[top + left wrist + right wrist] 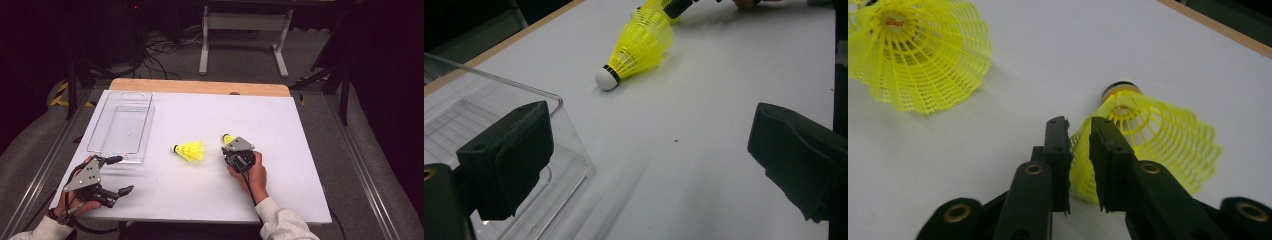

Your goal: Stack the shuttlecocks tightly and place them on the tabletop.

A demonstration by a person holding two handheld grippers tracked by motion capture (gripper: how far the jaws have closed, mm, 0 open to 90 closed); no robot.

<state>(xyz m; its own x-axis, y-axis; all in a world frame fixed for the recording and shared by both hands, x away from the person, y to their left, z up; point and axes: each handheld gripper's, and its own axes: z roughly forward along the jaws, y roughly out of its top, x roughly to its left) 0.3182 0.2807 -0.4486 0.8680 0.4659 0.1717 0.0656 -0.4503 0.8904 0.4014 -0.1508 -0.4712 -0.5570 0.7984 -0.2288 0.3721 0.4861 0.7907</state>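
1. the right tongs (1079,131) are seen pinched on the skirt rim of a yellow shuttlecock (1153,137), which lies towards the right edge of the worktop (280,195); only one thin wall of mesh is caught between the jaws.
2. the soft skirt could be crushed or bent if more squeeze were applied, since the mesh is already nipped flat.
3. the shuttlecock could be lost on the lift: with the grip far from the cork, it may swing or slide out.
4. the left tongs (644,150) are held wide open with nothing between them, near the front left corner of the worktop, just beside the clear tray (499,95).
5. the tray's near corner could be knocked by the left tongs if they were swung carelessly.
6. the second shuttlecock (190,150), lying mid-worktop, could be swept aside if the carried one were taken low across it towards the tray.
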